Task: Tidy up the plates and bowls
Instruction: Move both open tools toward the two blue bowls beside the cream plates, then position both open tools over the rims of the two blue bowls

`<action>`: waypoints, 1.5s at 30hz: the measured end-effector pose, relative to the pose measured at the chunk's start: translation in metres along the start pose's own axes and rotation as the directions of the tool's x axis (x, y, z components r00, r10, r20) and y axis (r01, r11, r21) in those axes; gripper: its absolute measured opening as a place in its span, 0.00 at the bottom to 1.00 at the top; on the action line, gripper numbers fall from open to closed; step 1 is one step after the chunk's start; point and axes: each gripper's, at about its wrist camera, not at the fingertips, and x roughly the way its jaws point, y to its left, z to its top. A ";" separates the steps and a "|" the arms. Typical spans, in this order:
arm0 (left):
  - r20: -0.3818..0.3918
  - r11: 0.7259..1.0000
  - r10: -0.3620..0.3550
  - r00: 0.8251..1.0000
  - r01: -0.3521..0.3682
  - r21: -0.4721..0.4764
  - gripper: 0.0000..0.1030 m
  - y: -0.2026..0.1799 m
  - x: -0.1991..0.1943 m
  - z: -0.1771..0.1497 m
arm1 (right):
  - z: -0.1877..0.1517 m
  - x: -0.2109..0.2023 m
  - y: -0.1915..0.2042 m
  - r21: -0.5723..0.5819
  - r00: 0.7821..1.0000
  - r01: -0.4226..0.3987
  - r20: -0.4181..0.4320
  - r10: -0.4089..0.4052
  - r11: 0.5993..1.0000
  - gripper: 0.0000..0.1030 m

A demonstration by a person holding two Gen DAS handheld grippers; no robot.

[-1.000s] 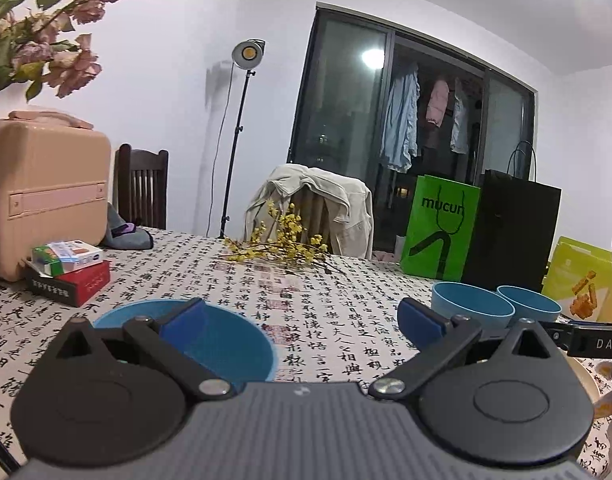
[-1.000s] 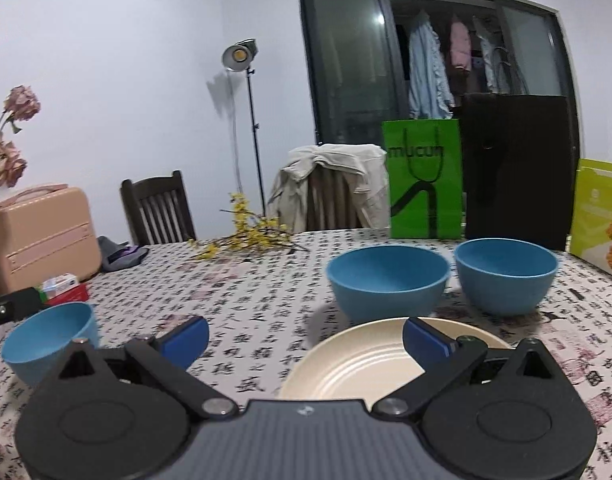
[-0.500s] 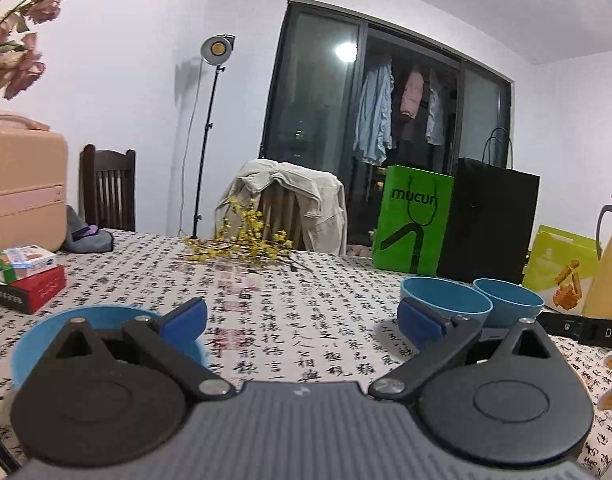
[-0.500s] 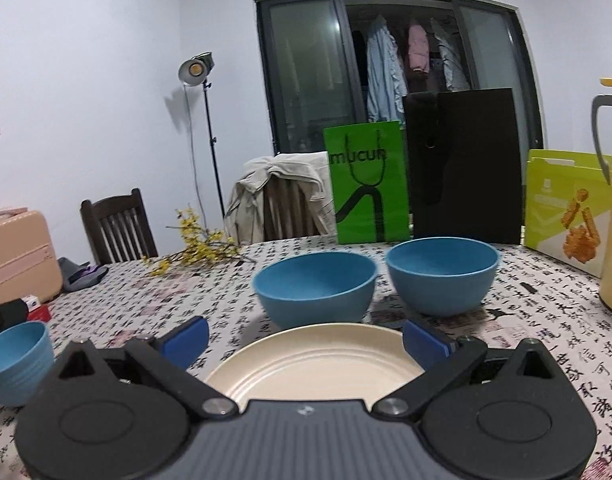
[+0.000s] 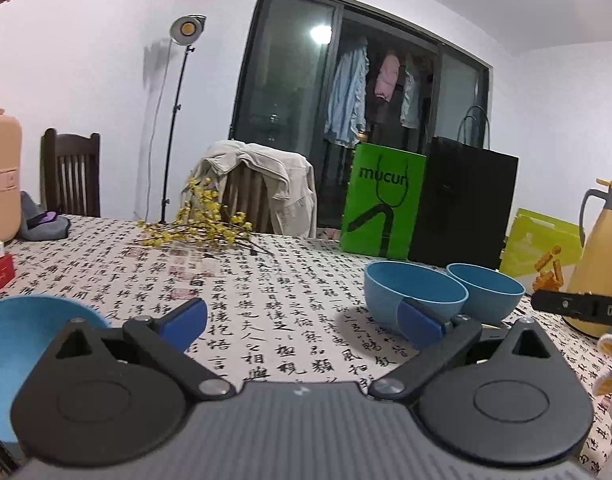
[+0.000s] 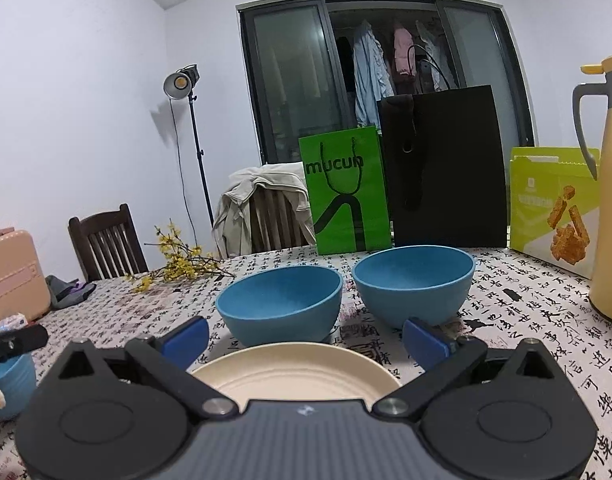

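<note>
Before the right gripper (image 6: 305, 339) lies a plate (image 6: 296, 370); behind it stand two bowls (image 6: 280, 306) (image 6: 413, 282) side by side (bags behind them). A third bowl (image 5: 22, 332) lies left of the left gripper (image 5: 304, 320).

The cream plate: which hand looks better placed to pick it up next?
Probably the right. The right gripper is open with the cream plate directly between its fingers; the left gripper faces bare tablecloth.

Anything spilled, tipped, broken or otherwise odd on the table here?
Nothing stands out. The two blue bowls and the cream plate sit upright and intact; a third blue bowl sits apart by the left gripper.
</note>
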 end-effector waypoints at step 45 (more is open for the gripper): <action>-0.283 0.996 -0.028 0.959 0.003 -0.086 1.00 -0.066 0.144 0.080 | 0.090 0.068 -0.026 -0.045 0.996 0.044 -0.077 -0.047 0.998 1.00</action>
